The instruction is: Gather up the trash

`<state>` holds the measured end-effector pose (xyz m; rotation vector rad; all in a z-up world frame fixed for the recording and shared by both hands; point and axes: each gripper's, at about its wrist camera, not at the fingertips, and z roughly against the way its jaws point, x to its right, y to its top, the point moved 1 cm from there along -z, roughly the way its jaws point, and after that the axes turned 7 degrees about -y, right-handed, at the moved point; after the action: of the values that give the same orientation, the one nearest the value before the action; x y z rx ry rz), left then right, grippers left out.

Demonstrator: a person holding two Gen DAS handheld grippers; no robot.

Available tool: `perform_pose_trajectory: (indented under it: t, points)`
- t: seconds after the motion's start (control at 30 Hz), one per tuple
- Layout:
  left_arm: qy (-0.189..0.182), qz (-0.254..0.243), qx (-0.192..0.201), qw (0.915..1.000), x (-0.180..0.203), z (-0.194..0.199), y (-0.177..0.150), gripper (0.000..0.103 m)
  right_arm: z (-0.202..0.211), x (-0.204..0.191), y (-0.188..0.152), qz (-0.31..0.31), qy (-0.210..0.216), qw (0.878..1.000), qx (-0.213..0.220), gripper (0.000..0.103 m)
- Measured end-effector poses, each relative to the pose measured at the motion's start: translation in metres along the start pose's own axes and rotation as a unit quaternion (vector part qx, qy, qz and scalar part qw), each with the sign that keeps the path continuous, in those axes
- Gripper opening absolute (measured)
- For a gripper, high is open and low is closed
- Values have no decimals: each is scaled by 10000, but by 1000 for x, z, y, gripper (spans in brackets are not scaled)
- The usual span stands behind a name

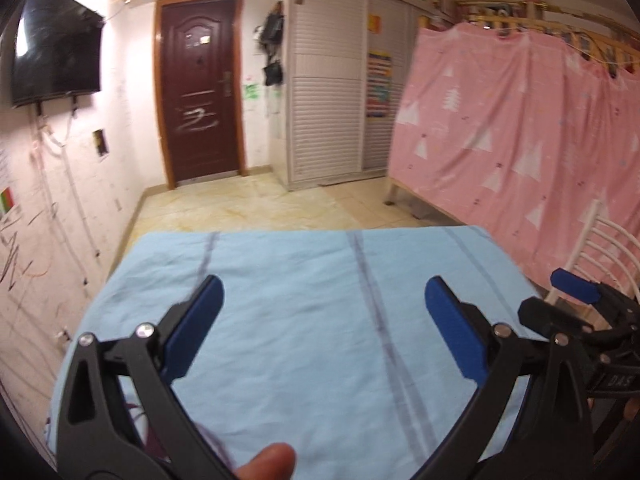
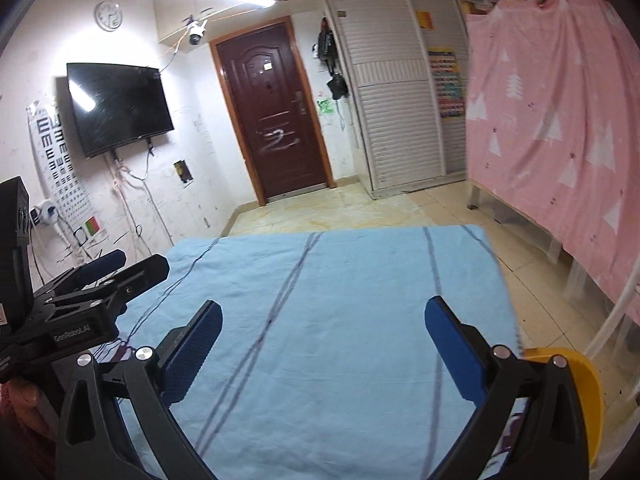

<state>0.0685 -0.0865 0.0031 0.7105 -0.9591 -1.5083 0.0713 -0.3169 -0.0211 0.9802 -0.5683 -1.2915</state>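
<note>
My left gripper (image 1: 324,292) is open and empty, held above a table covered in a light blue cloth (image 1: 304,320) with dark stripes. My right gripper (image 2: 324,312) is open and empty above the same blue cloth (image 2: 340,320). The right gripper shows at the right edge of the left wrist view (image 1: 576,288). The left gripper shows at the left of the right wrist view (image 2: 104,268). No trash shows on the cloth in either view. A yellow bin rim (image 2: 580,384) sits at the table's right side, below my right gripper.
A pink sheet (image 1: 520,120) hangs over a bunk bed on the right. A white chair (image 1: 600,248) stands beside the table. A brown door (image 1: 200,88), white louvred wardrobes (image 1: 328,80) and a wall TV (image 1: 56,44) lie beyond a tiled floor (image 1: 260,204).
</note>
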Motion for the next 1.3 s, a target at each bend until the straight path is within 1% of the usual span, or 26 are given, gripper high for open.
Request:
perform_pose_trajectory:
  t: [0.17,0.23,0.43,0.63,0.8,0.93,1.3]
  points:
    - [276,134,-26,9995,-39,11,-12,97,-11,-34,-5,96,124,9998,-77,94]
    - [313,186,-40,9993,-53,14,-16,97,-15,-43,-6,121,117,9998,-91,94]
    - [346,256,-80,9990,-80,13,-26,97,-22,-53,-13,127,62,9998,-118,94]
    - [388,343,-168,9985,-97,8,-36,97,-35,-59,-19,165,7,9997,-192,94]
    - [283,432,-233,9984,-103,1,-36,97,-48,-66,-21,208,-34,9991,-355,94]
    - [186,406,-281,9986,-102,-2,-37,97,-51,-63,-21,179,-50,9990,-415,94]
    - [196,422,-295,9985,-101,-4,-38,97,-53,-61,-24,129,-29,9987,-502,94]
